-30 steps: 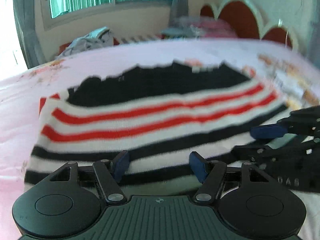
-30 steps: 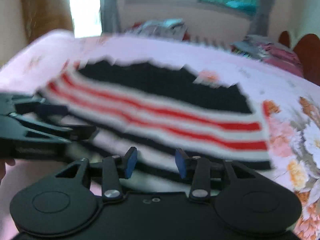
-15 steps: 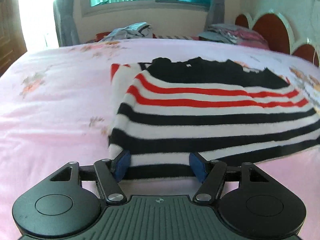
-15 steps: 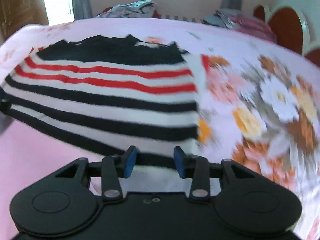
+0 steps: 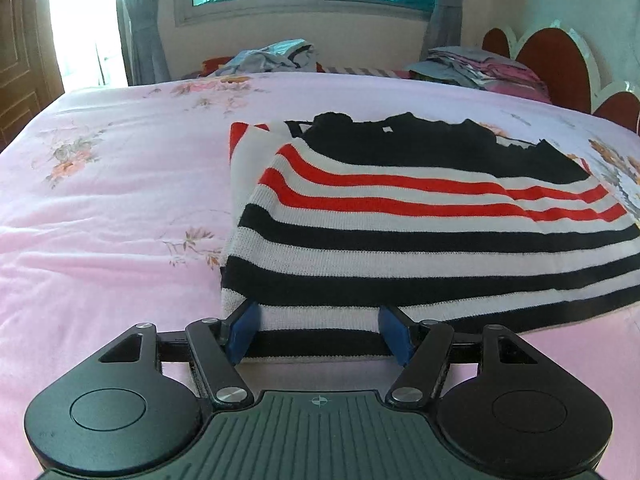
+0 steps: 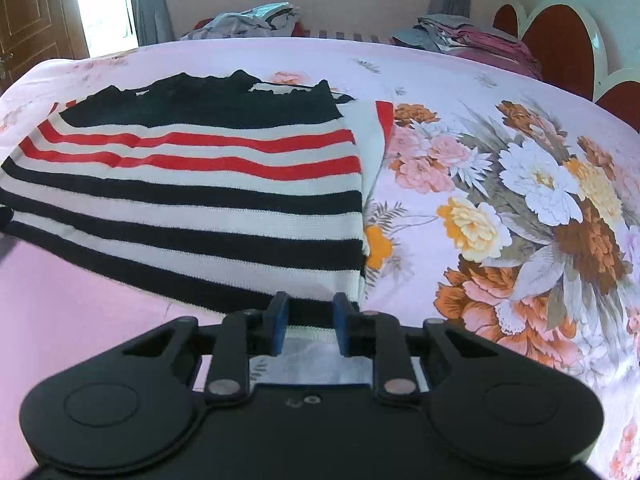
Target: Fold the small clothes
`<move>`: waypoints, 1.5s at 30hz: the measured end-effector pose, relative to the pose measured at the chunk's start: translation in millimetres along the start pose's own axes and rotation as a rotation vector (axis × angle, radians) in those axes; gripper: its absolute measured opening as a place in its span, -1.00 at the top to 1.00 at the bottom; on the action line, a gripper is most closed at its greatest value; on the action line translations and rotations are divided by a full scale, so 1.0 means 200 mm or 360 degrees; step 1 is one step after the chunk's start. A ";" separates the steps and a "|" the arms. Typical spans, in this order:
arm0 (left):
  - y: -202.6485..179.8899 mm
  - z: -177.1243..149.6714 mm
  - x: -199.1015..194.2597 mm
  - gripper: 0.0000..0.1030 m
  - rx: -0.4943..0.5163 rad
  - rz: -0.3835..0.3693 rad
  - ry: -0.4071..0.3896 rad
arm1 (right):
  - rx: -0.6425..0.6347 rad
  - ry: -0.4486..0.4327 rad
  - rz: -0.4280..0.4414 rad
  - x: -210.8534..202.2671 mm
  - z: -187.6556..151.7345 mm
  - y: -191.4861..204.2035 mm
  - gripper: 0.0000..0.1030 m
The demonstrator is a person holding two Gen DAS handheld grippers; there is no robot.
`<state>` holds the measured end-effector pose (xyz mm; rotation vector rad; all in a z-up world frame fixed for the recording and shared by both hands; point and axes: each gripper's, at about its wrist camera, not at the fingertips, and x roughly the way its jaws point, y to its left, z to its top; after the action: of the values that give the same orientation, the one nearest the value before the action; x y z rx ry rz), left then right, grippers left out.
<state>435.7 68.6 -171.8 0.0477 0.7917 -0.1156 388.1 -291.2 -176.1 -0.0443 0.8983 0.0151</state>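
Note:
A striped knit sweater point(image 5: 420, 248), black, white and red, lies folded flat on the pink bed; it also shows in the right wrist view point(image 6: 192, 200). My left gripper point(image 5: 320, 334) is open at the sweater's near left corner, its blue pads on either side of the hem, not pinching it. My right gripper point(image 6: 308, 320) is open, jaws fairly close together, at the near right corner, with the hem edge between the pads. A red-and-white sleeve edge point(image 5: 244, 140) sticks out from under the fold.
The pink floral bedsheet point(image 5: 100, 208) spreads left of the sweater, with a big flower print point(image 6: 520, 208) to its right. A heap of clothes point(image 5: 272, 58) and a folded stack point(image 5: 480, 68) lie at the far edge. A red headboard point(image 5: 556, 64) stands far right.
Both grippers have drawn back and apart to the sweater's near corners. The sweater, lifted and blurred a second ago, now lies flat and still on the bed.

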 end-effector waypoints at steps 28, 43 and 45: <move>0.09 -0.10 -0.32 -0.99 -0.0247 -0.0064 -0.0212 | 0.0029 -0.0251 0.0081 -0.22 0.00 0.01 -0.01; 0.34 -0.23 0.09 -0.37 -0.1578 -0.0472 -0.0220 | 0.0087 -0.0243 0.0330 -0.02 0.28 0.23 0.74; 0.33 -0.20 0.13 -0.37 -0.1609 -0.0455 -0.0269 | 0.0087 -0.0227 0.0343 0.01 0.32 0.25 0.81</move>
<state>433.1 135.6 -219.1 -1.0207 0.6119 0.0207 437.4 -238.2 -140.5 0.1033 0.7569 0.1921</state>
